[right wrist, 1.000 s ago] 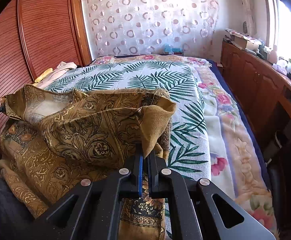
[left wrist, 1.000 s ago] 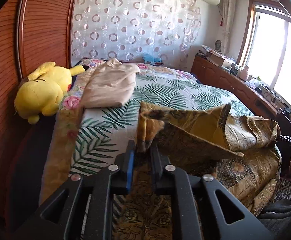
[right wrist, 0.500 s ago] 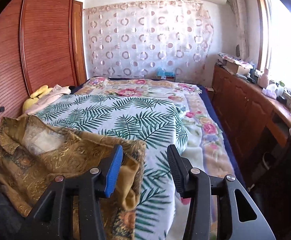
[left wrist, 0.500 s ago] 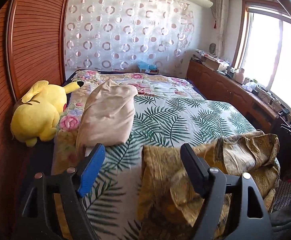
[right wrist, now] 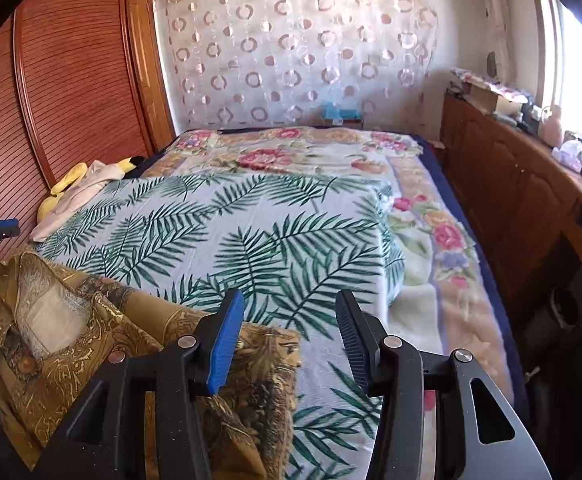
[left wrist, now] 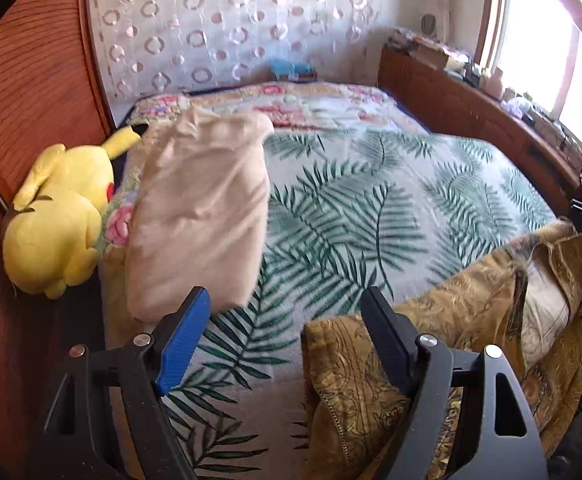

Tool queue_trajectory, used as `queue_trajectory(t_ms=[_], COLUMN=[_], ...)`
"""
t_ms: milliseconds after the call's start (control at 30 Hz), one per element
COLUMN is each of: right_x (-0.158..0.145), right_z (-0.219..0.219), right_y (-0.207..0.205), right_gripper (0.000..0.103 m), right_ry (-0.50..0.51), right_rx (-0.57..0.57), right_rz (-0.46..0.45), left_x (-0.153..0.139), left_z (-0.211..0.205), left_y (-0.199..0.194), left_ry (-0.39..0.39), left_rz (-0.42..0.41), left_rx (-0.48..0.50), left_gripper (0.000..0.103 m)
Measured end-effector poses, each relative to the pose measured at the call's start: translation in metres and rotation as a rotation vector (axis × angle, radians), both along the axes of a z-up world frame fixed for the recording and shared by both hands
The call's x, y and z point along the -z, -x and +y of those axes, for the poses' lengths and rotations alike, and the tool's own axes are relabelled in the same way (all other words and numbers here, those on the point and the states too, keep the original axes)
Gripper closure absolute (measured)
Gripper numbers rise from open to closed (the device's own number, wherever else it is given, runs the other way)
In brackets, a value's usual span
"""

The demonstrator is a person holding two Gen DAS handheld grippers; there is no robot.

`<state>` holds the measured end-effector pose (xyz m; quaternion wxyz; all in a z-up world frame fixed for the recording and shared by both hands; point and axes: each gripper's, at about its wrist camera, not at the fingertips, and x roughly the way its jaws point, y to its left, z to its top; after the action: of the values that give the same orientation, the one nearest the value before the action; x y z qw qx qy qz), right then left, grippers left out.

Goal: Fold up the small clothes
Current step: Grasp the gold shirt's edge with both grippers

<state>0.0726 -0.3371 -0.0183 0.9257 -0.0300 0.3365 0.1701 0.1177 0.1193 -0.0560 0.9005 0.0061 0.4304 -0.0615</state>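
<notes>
Hovering over bed [right wrist: 291,216]: left gripper [left wrist: 287,332] and right gripper [right wrist: 289,332] both spread, just opened, gold shirt [left wrist: 431,340] released, nothing between jaws.

Patterned garment [left wrist: 451,344] lies on bed [left wrist: 371,208] at its near edge. Folded cloth [left wrist: 199,216] on bed's left side, plush toy [left wrist: 59,216] just left of it. Cabinet [right wrist: 523,200] runs along bed's right.
</notes>
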Motion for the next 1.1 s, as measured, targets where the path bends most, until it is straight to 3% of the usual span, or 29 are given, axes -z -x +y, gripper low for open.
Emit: queue_trajectory(t_ms=[233,533,733,933,1100], right_x=[0.014,0.017,0.028,0.033,0.034], right_z=[0.009,0.003,0.008,0.010,0.014], right_y=[-0.008,-0.016,-0.027,-0.034,-0.031], right_gripper=[0.053,0.045,0.045,0.045,0.045], right_ry=[0.079,0.071,0.060,0.017,0.039], right_rx=[-0.030,-0.025,-0.036,-0.069,-0.083], right_rz=[0.105,0.165,0.190,0.207,0.211], left_x=[0.036,0.040,0.037,0.037,0.037], left_z=[-0.003,-0.004,-0.009,-0.018,-0.022], left_y=[0.004,0.010,0.010,0.007,0.009], left_ry=[-0.029,-0.016,0.021,-0.007,-0.005], left_rz=[0.111,0.103,0.110,0.116,0.115], left_rx=[-0.001,-0.005,0.054,0.064,0.084], left_gripper=[0.025,0.025,0.053,0.059,0.071])
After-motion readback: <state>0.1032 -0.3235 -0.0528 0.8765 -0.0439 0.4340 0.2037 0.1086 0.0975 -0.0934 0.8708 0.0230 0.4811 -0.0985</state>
